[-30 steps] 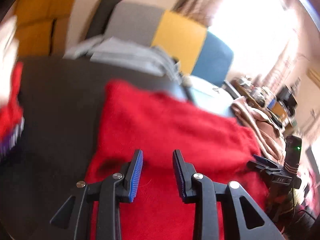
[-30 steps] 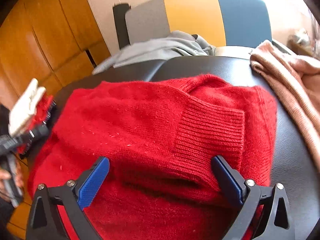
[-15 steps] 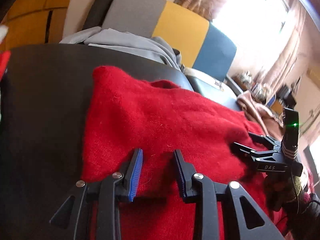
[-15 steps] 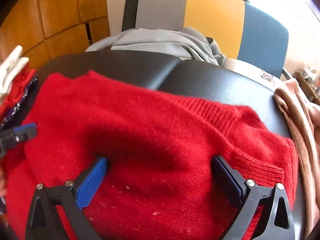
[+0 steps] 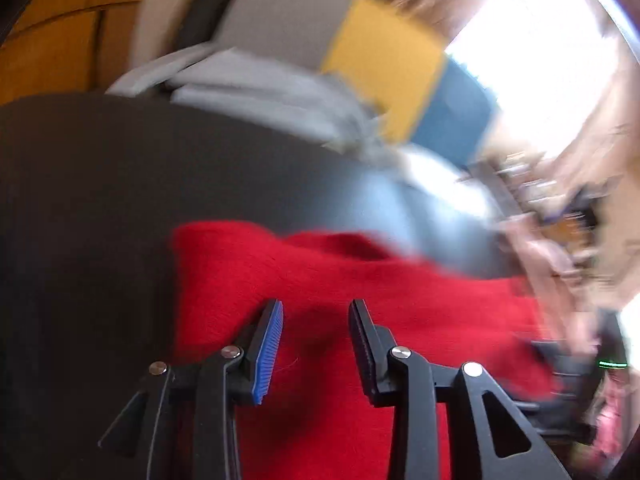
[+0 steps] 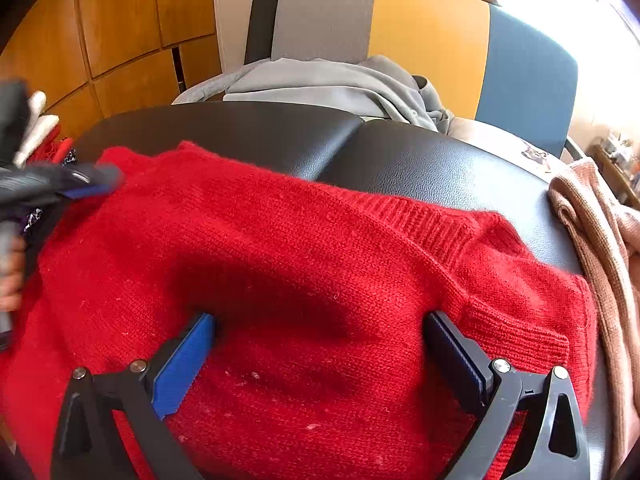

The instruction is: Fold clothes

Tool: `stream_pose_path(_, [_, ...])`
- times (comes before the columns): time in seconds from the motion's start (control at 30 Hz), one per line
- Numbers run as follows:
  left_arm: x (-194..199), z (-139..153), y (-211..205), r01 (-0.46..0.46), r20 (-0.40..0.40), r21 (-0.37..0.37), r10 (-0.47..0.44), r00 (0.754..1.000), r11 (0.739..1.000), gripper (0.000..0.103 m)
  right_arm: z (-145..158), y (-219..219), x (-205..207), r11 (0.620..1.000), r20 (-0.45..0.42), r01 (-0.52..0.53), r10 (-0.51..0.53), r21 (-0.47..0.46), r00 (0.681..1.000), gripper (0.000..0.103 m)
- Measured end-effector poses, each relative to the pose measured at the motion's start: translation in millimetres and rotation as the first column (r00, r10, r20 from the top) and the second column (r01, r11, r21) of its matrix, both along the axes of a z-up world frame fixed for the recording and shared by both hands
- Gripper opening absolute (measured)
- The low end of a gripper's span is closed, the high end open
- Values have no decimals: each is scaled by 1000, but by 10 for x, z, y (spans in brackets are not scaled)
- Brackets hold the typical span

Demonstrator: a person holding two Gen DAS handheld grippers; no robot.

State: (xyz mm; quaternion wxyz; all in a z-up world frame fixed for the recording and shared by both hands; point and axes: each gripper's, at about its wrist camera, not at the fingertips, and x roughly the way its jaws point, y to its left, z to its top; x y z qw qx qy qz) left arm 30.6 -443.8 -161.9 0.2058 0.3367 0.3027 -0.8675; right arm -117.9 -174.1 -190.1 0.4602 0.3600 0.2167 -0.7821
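Left wrist view: heavy motion blur, unlike the sharp picture half a second ago. A black leather-like padded worktop (image 5: 120, 184) carries the fuzzy red knitted sweater (image 5: 360, 280), which lies under the left gripper (image 5: 316, 344); its jaws stand apart with only a narrow gap, gripping nothing, hovering over the knit. Behind are a grey, yellow and blue panelled chair back (image 5: 384, 64), a heap of pale grey clothing (image 5: 256, 92), orange wooden cabinet doors (image 5: 52, 52) and a bright window (image 5: 532, 48). At the right edge a dark smear with a green light is probably the right gripper (image 5: 576, 364). The sweater's far edge now sits lower in the picture than before.

Right wrist view: sharp. The red sweater (image 6: 320, 280) lies spread across the worktop (image 6: 400, 156), its ribbed hem showing at the right. The right gripper (image 6: 320, 352) has its jaws released wide, tips pressing into the knit. Only this view shows a folded salmon-pink knitted garment (image 6: 600, 240) at the right edge, touching the sweater. The blurred left gripper (image 6: 76, 184) now reaches over the sweater's left corner, further in than earlier.
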Motion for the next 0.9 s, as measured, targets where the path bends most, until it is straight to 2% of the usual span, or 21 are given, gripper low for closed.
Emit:
stream_pose_path(0.1, [65,-101,-154,-49,-32,55,51,998,997,13,-7,-6,-25,1000,0,2,-2,0,1000,103])
stream_pose_path(0.43, [65,-40,-132,-32,6,9,32,999,999,13,-11,-122,-144,1000,5,-9,9,0,1000,103])
stream_pose_path(0.5, [135,92,-49,-33,20,-19,34,999,999,14,-9,-123,-146,1000,5,-10,10,-1,1000,103])
stream_pose_path(0.53, [170,158,-8,-34,26,-34,35,999,999,23,-7,-126,-140,1000,1,-10,10,1,1000,103])
stream_pose_path(0.6, [279,296,113,-26,27,-57,28,999,998,24,-1,-131,-135,1000,-2,-10,10,4,1000,103])
stream_pose_path(0.67, [454,382,305,1,11,-49,0,1000,999,25,20,-129,-145,1000,4,-13,13,11,1000,103])
stream_pose_path(0.73, [656,408,527,28,5,-51,-28,1000,998,25,98,-105,-99,999,19,-17,17,34,1000,103])
stream_pose_path(0.83, [964,331,837,68,22,-47,-67,997,997,25,316,234,89,998,68,-61,61,-12,996,103])
stream_pose_path(0.9, [1145,260,1019,84,40,-61,-82,996,995,25,351,511,194,997,96,-72,73,-10,993,103])
